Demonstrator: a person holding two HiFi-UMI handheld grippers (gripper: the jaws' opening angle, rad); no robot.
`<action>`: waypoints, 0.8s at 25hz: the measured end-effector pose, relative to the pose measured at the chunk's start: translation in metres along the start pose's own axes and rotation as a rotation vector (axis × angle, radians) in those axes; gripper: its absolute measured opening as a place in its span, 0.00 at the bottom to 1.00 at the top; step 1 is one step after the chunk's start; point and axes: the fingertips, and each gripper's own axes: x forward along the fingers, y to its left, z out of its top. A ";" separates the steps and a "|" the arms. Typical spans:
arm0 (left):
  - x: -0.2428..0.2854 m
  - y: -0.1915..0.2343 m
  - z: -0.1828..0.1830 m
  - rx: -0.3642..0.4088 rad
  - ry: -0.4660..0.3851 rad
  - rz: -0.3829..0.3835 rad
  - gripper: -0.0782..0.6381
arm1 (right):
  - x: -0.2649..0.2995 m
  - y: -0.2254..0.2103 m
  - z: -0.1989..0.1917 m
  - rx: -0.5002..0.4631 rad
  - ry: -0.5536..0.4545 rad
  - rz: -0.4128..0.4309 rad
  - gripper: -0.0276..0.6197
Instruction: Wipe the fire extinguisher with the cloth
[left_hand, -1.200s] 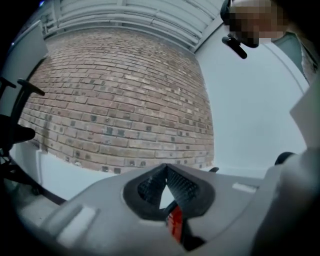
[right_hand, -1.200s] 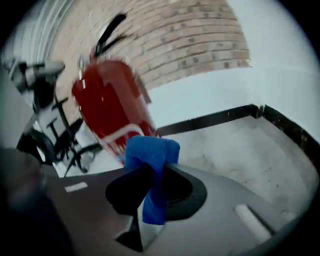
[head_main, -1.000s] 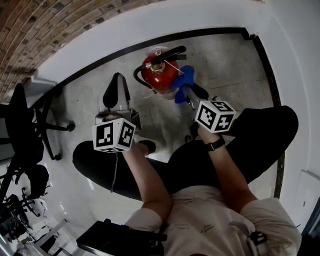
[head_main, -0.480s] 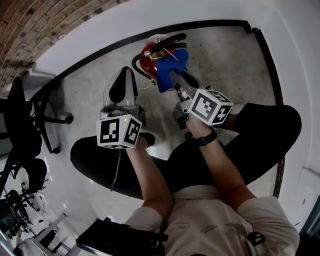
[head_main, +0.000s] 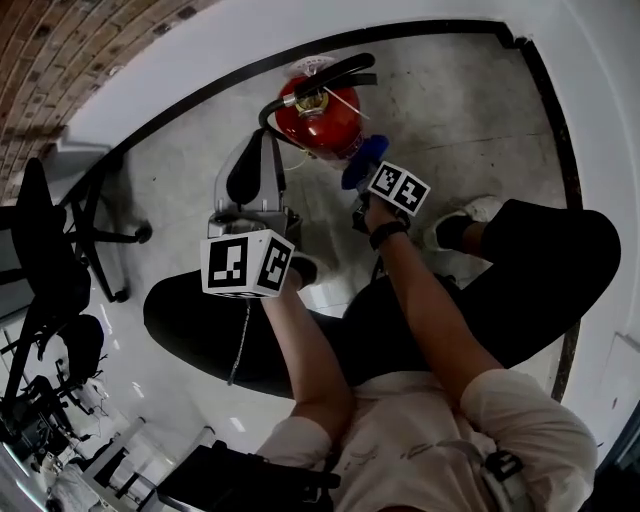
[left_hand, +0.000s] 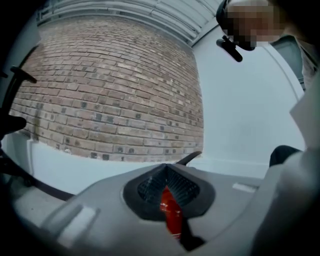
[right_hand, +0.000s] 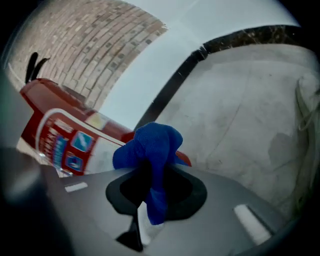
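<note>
- Leftmost, a black office chair (head_main: 50, 250) stands well to the left of the red fire extinguisher (head_main: 318, 120), which is upright on the floor (head_main: 460, 110) near the wall.
- Left gripper (head_main: 258, 150) — just left of the extinguisher, jaws closed together on nothing; a red sliver of the cylinder shows past them.
- Blue cloth (right_hand: 150, 145) — bunched against the extinguisher's right flank.
- Right gripper (head_main: 360, 190) — on the extinguisher's right, jaws clamped on the cloth, with a tail of it hanging between them.

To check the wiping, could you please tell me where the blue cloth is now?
In the head view, the blue cloth is pinched in the right tool, just right of the red fire extinguisher by the wall.
</note>
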 end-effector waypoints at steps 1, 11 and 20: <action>0.000 0.002 -0.004 -0.001 0.009 0.005 0.11 | 0.013 -0.017 -0.008 0.023 0.016 -0.028 0.14; 0.001 0.016 -0.028 0.005 0.068 0.027 0.11 | 0.079 -0.101 -0.024 -0.187 0.223 -0.223 0.14; -0.005 0.012 -0.010 0.029 -0.008 -0.004 0.11 | -0.038 0.070 0.078 -0.337 0.080 0.276 0.14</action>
